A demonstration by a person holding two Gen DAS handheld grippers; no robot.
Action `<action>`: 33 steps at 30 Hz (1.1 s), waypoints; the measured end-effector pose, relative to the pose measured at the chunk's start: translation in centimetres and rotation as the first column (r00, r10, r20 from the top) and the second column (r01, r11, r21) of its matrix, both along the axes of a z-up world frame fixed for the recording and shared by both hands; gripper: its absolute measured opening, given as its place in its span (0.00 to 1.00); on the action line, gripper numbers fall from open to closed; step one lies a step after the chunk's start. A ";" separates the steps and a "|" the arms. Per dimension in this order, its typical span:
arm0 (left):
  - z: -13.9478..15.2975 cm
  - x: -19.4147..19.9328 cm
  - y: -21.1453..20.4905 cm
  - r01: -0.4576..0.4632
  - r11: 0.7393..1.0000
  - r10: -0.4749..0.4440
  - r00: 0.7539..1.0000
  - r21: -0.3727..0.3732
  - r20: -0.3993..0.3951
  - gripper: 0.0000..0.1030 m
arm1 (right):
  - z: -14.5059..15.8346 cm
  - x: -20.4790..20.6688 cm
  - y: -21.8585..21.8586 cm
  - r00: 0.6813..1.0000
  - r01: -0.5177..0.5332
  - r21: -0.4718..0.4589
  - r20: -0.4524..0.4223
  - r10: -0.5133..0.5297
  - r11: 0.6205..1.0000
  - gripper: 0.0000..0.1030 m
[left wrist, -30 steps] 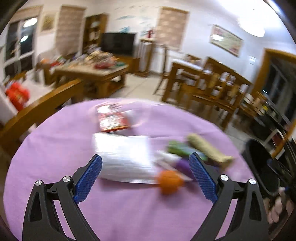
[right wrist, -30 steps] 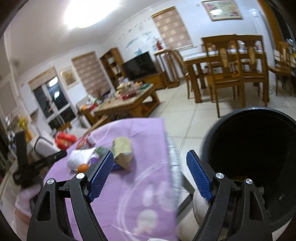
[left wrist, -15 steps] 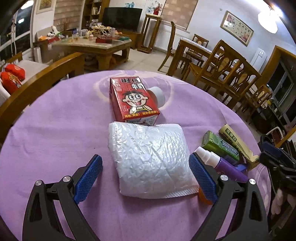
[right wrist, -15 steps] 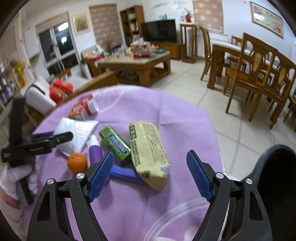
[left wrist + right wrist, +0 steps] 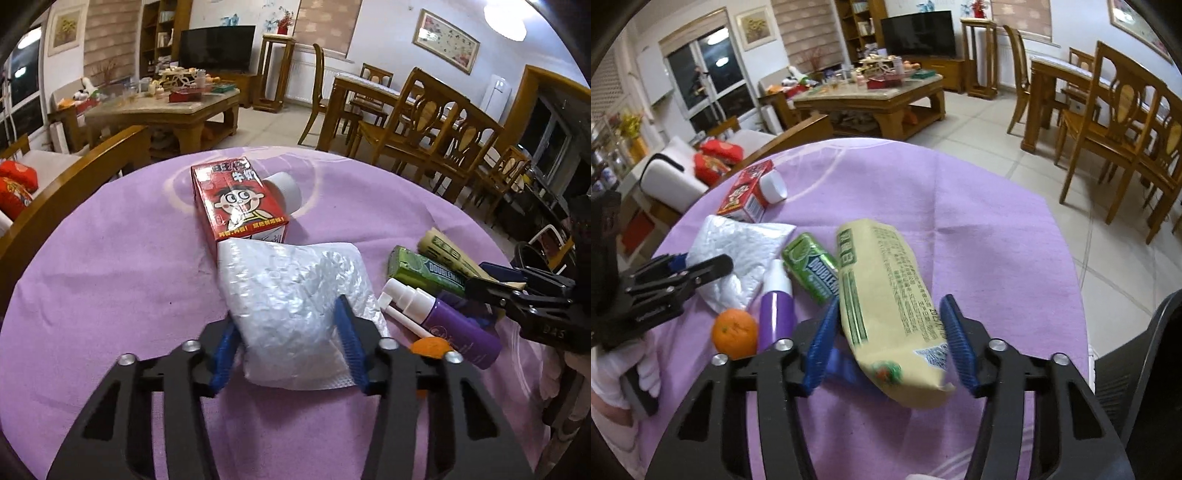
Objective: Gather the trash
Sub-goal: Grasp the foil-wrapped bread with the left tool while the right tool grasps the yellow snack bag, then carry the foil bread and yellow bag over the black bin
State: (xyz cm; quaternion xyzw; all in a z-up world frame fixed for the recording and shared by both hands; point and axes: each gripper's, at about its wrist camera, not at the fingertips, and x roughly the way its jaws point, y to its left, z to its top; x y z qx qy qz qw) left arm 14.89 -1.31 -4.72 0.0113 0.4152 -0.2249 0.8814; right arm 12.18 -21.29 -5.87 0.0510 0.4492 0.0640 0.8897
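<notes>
- Left gripper [image 5: 286,345]: jaws closing, about a third open; the blue ribbed pads [image 5: 225,354] press into both sides of the white bubble-wrap pouch [image 5: 291,299], which bulges and creases between them at its near end.
- Right gripper [image 5: 886,345]: jaws closing, roughly half open; the yellow snack bag [image 5: 886,302] lies lengthwise between the blue pads. The left pad touches its edge; the right pad stands just beside it, with a narrow gap visible.
- Bubble-wrap pouch: one, soft, dimpled, glossy, roughly rectangular; its far edge touches the red carton [image 5: 236,201].
- Snack bag: one, matte yellow film with green print, oblong and puffed; its near end rests on a blue object [image 5: 846,365], mostly hidden.
- Red carton: one, cardboard, box-shaped, lying flat, cartoon face uppermost; a white cylindrical cup [image 5: 286,190] lies on its side just behind it.
- Green gum pack [image 5: 812,267]: one, glossy, rectangular, between the snack bag and the spray bottle.
- Purple spray bottle [image 5: 777,302]: one, smooth plastic cylinder with white cap, lying flat.
- Orange [image 5: 735,334]: one, round, pitted skin, touching the bottle's near left.
- Purple tablecloth [image 5: 960,206]: woven, creased, covering a round table.
- Black bin [image 5: 1145,387]: dark curved rim, near right, off the table.
</notes>
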 end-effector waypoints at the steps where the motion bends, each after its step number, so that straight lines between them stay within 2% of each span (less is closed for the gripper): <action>1: 0.1 -0.2 0.1 0.007 1.000 -0.007 1.000 -0.006 0.005 0.40 | 0.1 -0.3 -0.1 1.000 -0.001 -0.005 0.002 0.001 1.000 0.50; 7: 0.7 -1.3 0.1 0.037 0.999 -0.036 0.999 -0.028 0.034 0.31 | 0.5 -1.1 0.2 0.999 -0.007 0.041 0.035 0.005 0.999 0.47; 12: 2.2 -2.5 0.5 0.019 0.998 -0.013 0.996 -0.060 0.091 0.25 | 2.2 -3.2 -0.6 0.995 -0.002 0.099 0.100 -0.008 0.995 0.47; 20: 4.1 -6.0 0.3 0.011 0.999 -0.002 0.978 -0.042 0.208 0.21 | 5.0 -8.5 -1.5 0.973 -0.020 0.235 0.228 -0.035 0.972 0.47; 26: 6.0 -8.3 0.2 0.016 0.998 0.003 0.960 -0.065 0.278 0.20 | 6.4 -12.3 -3.1 0.958 -0.012 0.290 0.278 -0.072 0.957 0.47; 33: 8.2 -10.7 -1.8 0.079 0.993 -0.044 0.942 -0.092 0.332 0.20 | 7.6 -16.8 -6.4 0.935 0.043 0.326 0.320 -0.153 0.944 0.47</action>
